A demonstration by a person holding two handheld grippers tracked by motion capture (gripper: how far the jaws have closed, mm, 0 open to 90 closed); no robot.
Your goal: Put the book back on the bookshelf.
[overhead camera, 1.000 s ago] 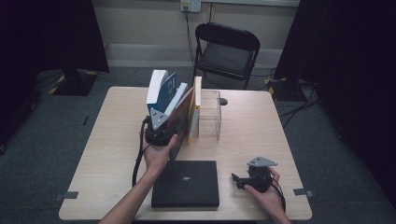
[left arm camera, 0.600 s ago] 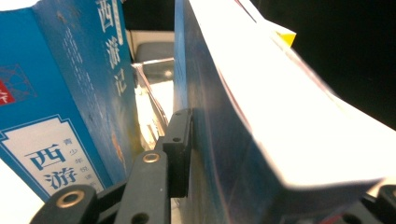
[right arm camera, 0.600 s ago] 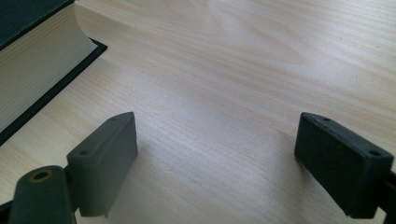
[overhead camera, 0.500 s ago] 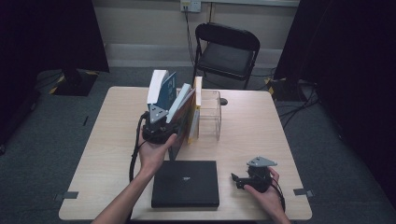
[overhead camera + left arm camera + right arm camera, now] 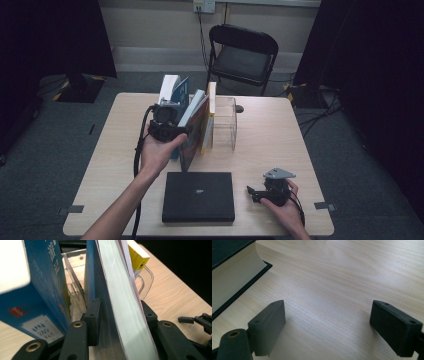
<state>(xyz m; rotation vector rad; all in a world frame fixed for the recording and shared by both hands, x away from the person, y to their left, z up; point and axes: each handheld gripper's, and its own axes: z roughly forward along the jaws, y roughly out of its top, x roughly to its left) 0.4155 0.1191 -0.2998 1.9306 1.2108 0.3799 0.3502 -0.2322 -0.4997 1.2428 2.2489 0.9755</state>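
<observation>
Two tongs are in my hands, and they are doing very different things. My left tongs [image 5: 175, 131] straddle a leaning book [image 5: 117, 302] in the row of books at the middle of the table [image 5: 280, 145]. In the left gripper view one black pad [image 5: 93, 320] lies against the blue cover side and the other sits against the far cover, with the pale page edge running up between them — so the book is between the jaws, though these jaws have just been opening and I cannot tell whether the pads press on it. That book tilts to the right in that view. On its left stands a thick blue book [image 5: 42, 290], leaning the other way, with a gap between the two. Behind the held book is a yellow book [image 5: 138, 257], and behind and beside that a clear plastic bookend [image 5: 145, 282] with a rounded edge. From above, the row sits at mid-table with the clear bookend [image 5: 223, 122] at its right end; the blue book [image 5: 175, 92] is at the left end. My right tongs [image 5: 260, 195] rest on the table near its front right corner, well apart from the row — their jaws stand wide open with only bare wood between them. A black book [image 5: 199, 196] lies flat near the front edge, just left of the right tongs; its page edge [image 5: 229, 280] shows in the right gripper view. A black folding chair [image 5: 243, 55] stands beyond the table.
</observation>
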